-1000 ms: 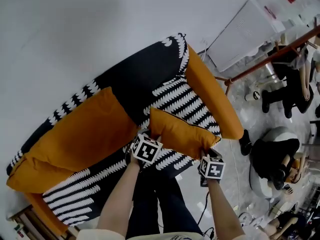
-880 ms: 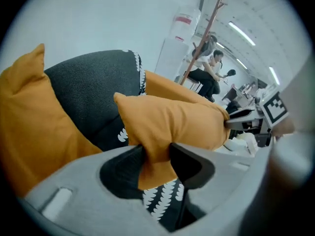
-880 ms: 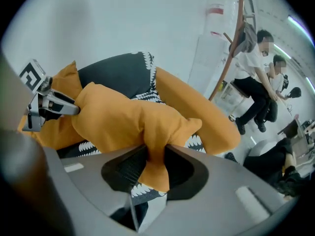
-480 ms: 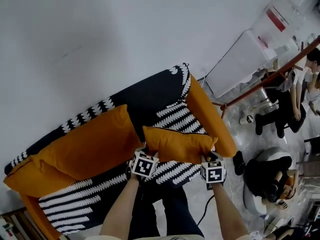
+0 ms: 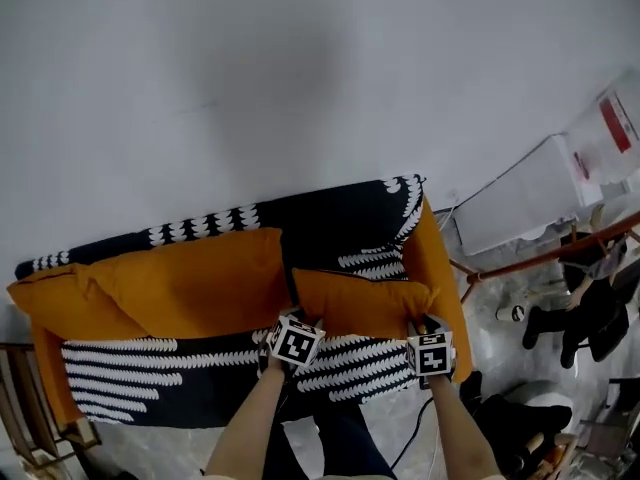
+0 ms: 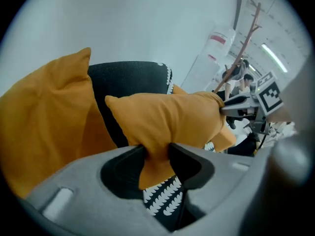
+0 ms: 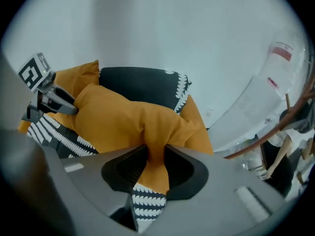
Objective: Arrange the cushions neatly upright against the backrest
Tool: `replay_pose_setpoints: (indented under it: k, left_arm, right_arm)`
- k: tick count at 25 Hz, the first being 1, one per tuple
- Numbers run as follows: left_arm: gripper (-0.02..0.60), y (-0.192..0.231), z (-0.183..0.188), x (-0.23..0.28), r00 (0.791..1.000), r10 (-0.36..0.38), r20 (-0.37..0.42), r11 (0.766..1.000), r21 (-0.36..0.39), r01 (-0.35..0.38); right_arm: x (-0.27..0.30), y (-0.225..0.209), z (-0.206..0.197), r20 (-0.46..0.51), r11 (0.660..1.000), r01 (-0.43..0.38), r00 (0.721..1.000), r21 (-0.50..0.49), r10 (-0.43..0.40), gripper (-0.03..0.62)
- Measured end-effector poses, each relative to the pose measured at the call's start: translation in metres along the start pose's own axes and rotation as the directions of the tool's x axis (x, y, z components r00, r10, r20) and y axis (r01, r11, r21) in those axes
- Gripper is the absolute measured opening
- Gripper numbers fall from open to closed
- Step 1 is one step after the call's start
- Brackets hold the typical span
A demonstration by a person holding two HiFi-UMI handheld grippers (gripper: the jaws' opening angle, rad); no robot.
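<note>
While both grippers pinch it, the small orange cushion [image 5: 360, 303] stands at the right end of the sofa [image 5: 330, 218], long axis level and parallel to the backrest; left gripper [image 6: 157, 154] jaws are clamped on its lower left corner, right gripper [image 7: 155, 154] jaws on the lower right; marker cubes hide that lower edge in the head view; contact with the backrest cannot be judged; a larger orange cushion [image 5: 190, 283] leans just left.
</note>
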State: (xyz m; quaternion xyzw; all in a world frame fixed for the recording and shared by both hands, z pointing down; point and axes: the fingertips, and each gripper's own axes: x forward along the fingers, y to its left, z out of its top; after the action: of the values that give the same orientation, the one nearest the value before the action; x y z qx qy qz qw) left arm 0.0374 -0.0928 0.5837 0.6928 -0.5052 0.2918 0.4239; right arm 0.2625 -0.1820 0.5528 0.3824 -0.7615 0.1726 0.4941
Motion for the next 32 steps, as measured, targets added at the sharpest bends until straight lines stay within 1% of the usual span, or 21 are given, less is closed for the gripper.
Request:
replay_pose_setpoints:
  k: [2,4,9,12,18,24,29,32]
  left_arm:
    - [0.167,0.001,0.003,0.004,1.000,0.025,-0.004,0.999,-0.044,-0.025]
    - [0.166,0.001,0.008,0.011,0.999,0.048,-0.001,0.996,-0.072,-0.048]
    - [0.164,0.010,0.015,0.029,0.994,0.105,-0.028,0.984,-0.142,-0.108]
    - [0.161,0.016,0.016,0.044,0.991,0.124,-0.044,0.975,-0.180,-0.130]
    - [0.160,0.032,0.018,0.073,0.986,0.148,-0.075,0.964,-0.214,-0.161]
    - [0.160,0.047,0.009,0.101,0.982,0.156,-0.108,0.955,-0.238,-0.178]
    - [0.160,0.062,-0.003,0.115,0.976,0.168,-0.138,0.944,-0.262,-0.199]
    - [0.160,0.067,-0.013,0.123,0.973,0.161,-0.168,0.945,-0.259,-0.201]
  right_arm:
    - [0.011,-0.009,0.014,0.002,0.998,-0.032,0.999,-0.057,0.032,0.127]
    - [0.023,-0.017,0.029,0.005,0.993,-0.057,0.998,-0.103,0.058,0.127]
    - [0.059,-0.030,0.057,-0.008,0.976,-0.108,0.994,-0.191,0.108,0.127]
    - [0.082,-0.035,0.069,-0.019,0.962,-0.138,0.990,-0.237,0.138,0.127]
    - [0.128,-0.038,0.078,-0.043,0.945,-0.187,0.982,-0.270,0.182,0.127]
    - [0.169,-0.036,0.078,-0.067,0.929,-0.210,0.978,-0.304,0.199,0.127]
    - [0.192,-0.027,0.078,-0.086,0.916,-0.234,0.972,-0.325,0.218,0.133]
    - [0.206,-0.021,0.072,-0.108,0.909,-0.245,0.969,-0.336,0.222,0.144]
